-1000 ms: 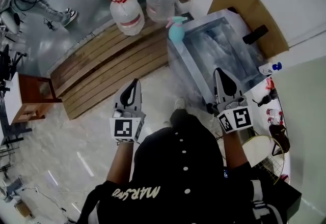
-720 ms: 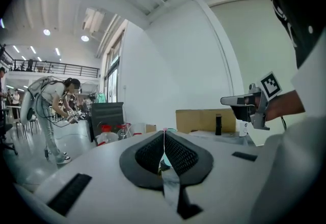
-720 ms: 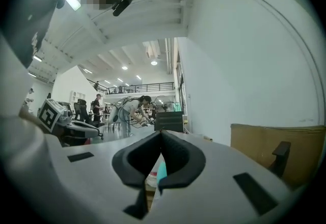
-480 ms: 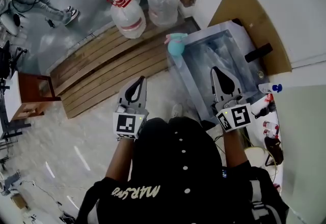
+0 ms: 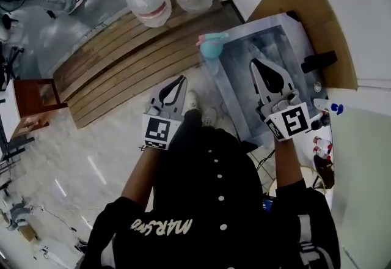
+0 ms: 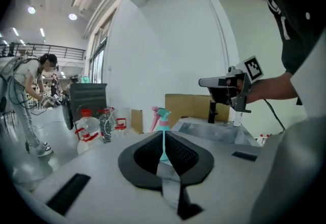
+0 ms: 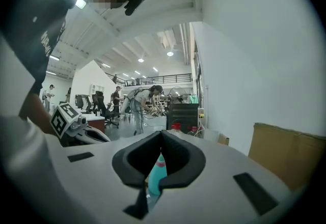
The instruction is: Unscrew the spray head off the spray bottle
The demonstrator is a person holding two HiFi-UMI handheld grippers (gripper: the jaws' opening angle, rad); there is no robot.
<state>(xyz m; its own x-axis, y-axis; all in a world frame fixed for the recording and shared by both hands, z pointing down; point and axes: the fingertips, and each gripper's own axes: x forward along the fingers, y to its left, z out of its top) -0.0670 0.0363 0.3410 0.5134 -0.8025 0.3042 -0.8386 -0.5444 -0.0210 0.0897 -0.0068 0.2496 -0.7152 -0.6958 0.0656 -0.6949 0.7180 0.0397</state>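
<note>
A teal spray bottle (image 5: 211, 48) with a pink trigger head stands upright on the near left corner of a grey metal table (image 5: 237, 87). My left gripper (image 5: 180, 82) hangs over the floor, short of the bottle and to its left, jaws shut and empty. Over the table top, right of the bottle, my right gripper (image 5: 255, 65) is also shut on nothing. In the left gripper view the bottle (image 6: 162, 117) shows straight beyond the shut jaws (image 6: 163, 134). Through the right gripper's shut jaws (image 7: 162, 134) only a strip of the teal bottle (image 7: 157, 176) shows.
Large water jugs (image 5: 145, 0) stand at the back on a slatted wooden platform (image 5: 116, 69). Brown cardboard (image 5: 321, 20) leans behind the table, with a black object (image 5: 320, 61) and a blue-capped white bottle (image 5: 328, 106) at its right end. A wooden stool (image 5: 33, 106) is far left.
Both grippers have moved forward towards the table. The right one now hangs over the table top, and the left one has come closer to the bottle. Both stayed shut.
</note>
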